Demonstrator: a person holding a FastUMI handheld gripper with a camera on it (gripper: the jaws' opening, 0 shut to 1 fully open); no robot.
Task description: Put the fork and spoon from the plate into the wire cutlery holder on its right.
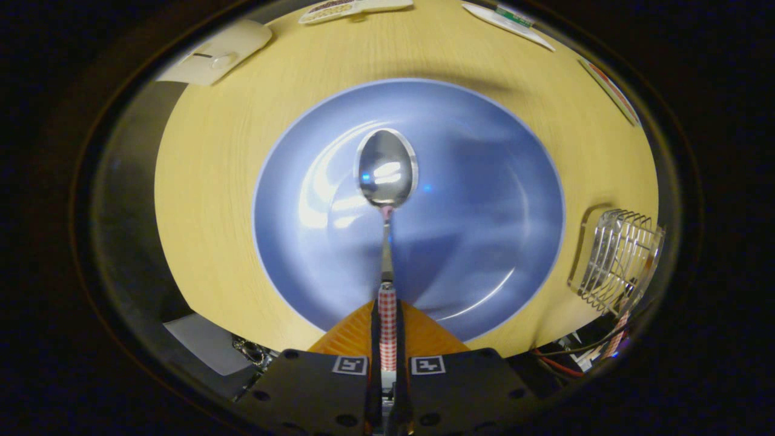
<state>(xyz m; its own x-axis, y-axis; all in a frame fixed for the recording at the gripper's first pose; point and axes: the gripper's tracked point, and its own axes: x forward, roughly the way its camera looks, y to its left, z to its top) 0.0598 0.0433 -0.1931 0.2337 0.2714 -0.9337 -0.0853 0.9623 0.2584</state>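
A metal spoon (386,172) with a red-and-white checked handle points straight ahead from my gripper (387,330), which is shut on that handle. Its bowl hangs over the middle of the blue plate (484,254), which lies on the round wooden table just ahead of the fingers. The wire cutlery holder (617,260) stands on the table to the right of the plate, near the table's edge. A second checked handle (616,339) shows at the holder's near side.
A cream-coloured object (218,51) lies on the table beyond the plate to the left. Flat packets (508,21) and a card (608,91) rest along the far and right rim of the table. Cables (569,357) run below the holder.
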